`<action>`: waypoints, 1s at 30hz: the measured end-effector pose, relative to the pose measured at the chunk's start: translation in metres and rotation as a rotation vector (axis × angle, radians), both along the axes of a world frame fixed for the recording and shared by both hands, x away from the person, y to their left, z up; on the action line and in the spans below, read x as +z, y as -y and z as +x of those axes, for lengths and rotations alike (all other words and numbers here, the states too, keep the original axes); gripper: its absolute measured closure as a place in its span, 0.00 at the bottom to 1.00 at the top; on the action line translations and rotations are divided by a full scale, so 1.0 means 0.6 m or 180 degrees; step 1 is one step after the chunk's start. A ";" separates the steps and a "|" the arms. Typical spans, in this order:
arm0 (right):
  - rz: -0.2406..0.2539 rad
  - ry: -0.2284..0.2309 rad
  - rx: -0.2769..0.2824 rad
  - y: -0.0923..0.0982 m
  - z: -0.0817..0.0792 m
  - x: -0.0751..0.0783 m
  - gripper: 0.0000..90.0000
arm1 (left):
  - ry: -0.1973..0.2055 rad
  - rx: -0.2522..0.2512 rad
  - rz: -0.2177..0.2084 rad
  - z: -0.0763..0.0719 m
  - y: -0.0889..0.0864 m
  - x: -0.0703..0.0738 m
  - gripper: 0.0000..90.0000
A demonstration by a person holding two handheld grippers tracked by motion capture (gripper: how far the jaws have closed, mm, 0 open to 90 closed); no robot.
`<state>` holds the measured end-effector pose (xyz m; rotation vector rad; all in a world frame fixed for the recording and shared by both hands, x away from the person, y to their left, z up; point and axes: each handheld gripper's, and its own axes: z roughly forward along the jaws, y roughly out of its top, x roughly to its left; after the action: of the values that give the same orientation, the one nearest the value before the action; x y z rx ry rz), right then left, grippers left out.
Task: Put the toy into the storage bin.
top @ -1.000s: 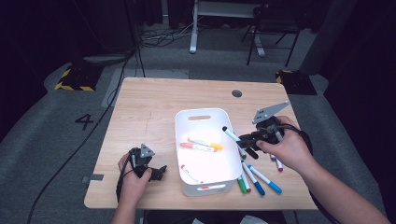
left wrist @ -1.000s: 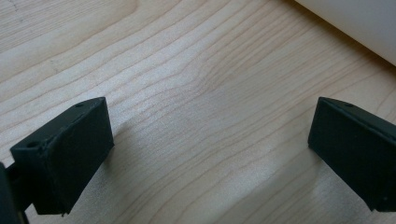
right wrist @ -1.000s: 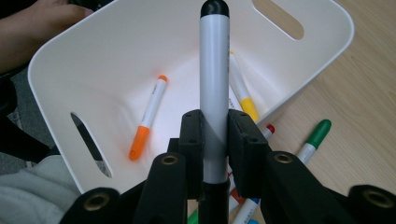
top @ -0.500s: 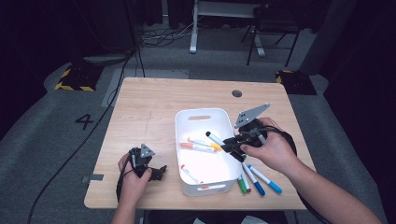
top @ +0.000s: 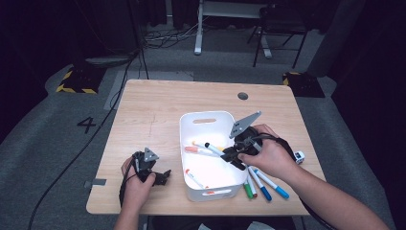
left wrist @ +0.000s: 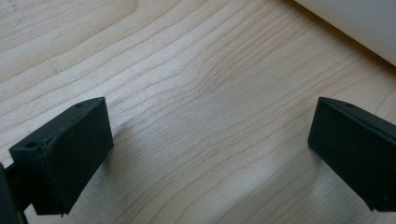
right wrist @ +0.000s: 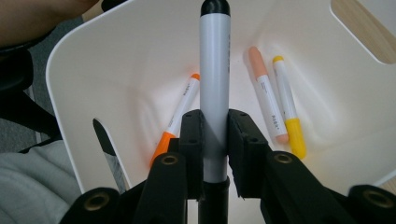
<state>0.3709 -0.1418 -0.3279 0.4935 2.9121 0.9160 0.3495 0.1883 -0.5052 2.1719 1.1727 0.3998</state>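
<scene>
Right gripper (top: 229,154) centre-right of high view, jaws clamped on black-capped marker (right wrist: 214,70) above white bin (top: 206,116). Left gripper (top: 160,176) lower left on table (top: 153,105), jaws wide, holding nothing.

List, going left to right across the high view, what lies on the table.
Left gripper → white bin → black marker in the right gripper → green marker → blue markers

Two handheld black grippers at the white bin (top: 207,118): the right gripper (top: 229,154) carries a grey three-cornered plate, brass-ringed screw holes and a black wrist strap; the left gripper (top: 165,176) trails a black cable, its blocky pads (left wrist: 70,149) matte.
</scene>
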 end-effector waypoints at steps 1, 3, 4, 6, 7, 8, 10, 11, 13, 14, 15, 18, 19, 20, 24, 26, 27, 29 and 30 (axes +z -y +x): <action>-0.0015 -0.0002 0.0001 -0.001 -0.001 -0.002 0.85 | 0.0000 0.0000 -0.0002 0.000 0.000 0.000 0.00; -0.0049 -0.0001 0.0045 -0.004 0.000 -0.007 0.85 | 0.0000 0.0000 -0.0001 0.000 0.000 0.000 0.00; -0.0078 -0.0013 0.0047 -0.006 -0.001 -0.010 0.85 | 0.0002 -0.0003 0.0003 0.000 0.000 0.000 0.00; -0.0108 0.0029 0.0107 -0.009 0.001 -0.017 0.85 | 0.0000 0.0000 -0.0001 0.000 0.000 0.000 0.00; -0.0132 0.0042 0.0125 -0.010 0.001 -0.019 0.85 | 0.0001 -0.0004 0.0003 0.000 0.000 0.000 0.00; -0.0150 0.0023 0.0116 -0.011 0.000 -0.021 0.85 | 0.0000 0.0000 0.0000 0.000 0.000 0.000 0.00; -0.0185 0.0021 0.0141 -0.014 0.000 -0.027 0.85 | 0.0000 0.0000 0.0000 0.000 0.000 0.000 0.00; -0.0214 0.0010 0.0145 -0.015 -0.001 -0.028 0.85 | 0.0001 -0.0003 0.0002 0.000 0.000 0.000 0.00; -0.0263 0.0017 0.0176 -0.019 -0.002 -0.033 0.85 | 0.0002 -0.0001 0.0000 0.000 0.000 0.000 0.00; -0.0292 0.0013 0.0188 -0.021 -0.003 -0.036 0.85 | 0.0002 0.0002 0.0001 0.000 0.000 0.000 0.00; -0.0318 0.0023 0.0202 -0.023 -0.003 -0.039 0.85 | -0.0001 -0.0004 0.0003 0.000 0.000 0.000 0.00; -0.0379 0.0006 0.0229 -0.028 -0.005 -0.046 0.85 | 0.0002 -0.0003 0.0003 0.000 0.000 0.000 0.00; -0.0398 -0.0003 0.0227 -0.029 -0.005 -0.048 0.85 | 0.0002 -0.0002 0.0003 0.000 0.000 0.000 0.00; -0.0410 -0.0009 0.0234 -0.031 -0.006 -0.051 0.85 | 0.0002 -0.0003 0.0004 0.000 0.000 0.000 0.00; -0.0424 -0.0046 0.0280 -0.034 -0.008 -0.061 0.85 | 0.0001 -0.0003 0.0002 0.000 0.000 0.000 0.00; -0.0451 -0.0062 0.0302 -0.036 -0.010 -0.067 0.85 | 0.0002 0.0000 0.0001 0.000 0.000 0.000 0.00; -0.0466 -0.0074 0.0304 -0.037 -0.010 -0.069 0.85 | 0.0002 -0.0003 0.0003 0.000 0.000 0.000 0.00; -0.0484 -0.0089 0.0305 -0.037 -0.011 -0.073 0.85 | 0.0002 -0.0003 0.0004 0.000 0.000 0.000 0.00; -0.0500 -0.0102 0.0298 -0.038 -0.011 -0.075 0.85 | 0.0001 -0.0003 0.0003 0.000 0.000 0.000 0.00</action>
<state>0.3640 -0.1190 -0.3731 0.3677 3.0268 0.6866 0.3496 0.1884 -0.5052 2.1732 1.1713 0.4005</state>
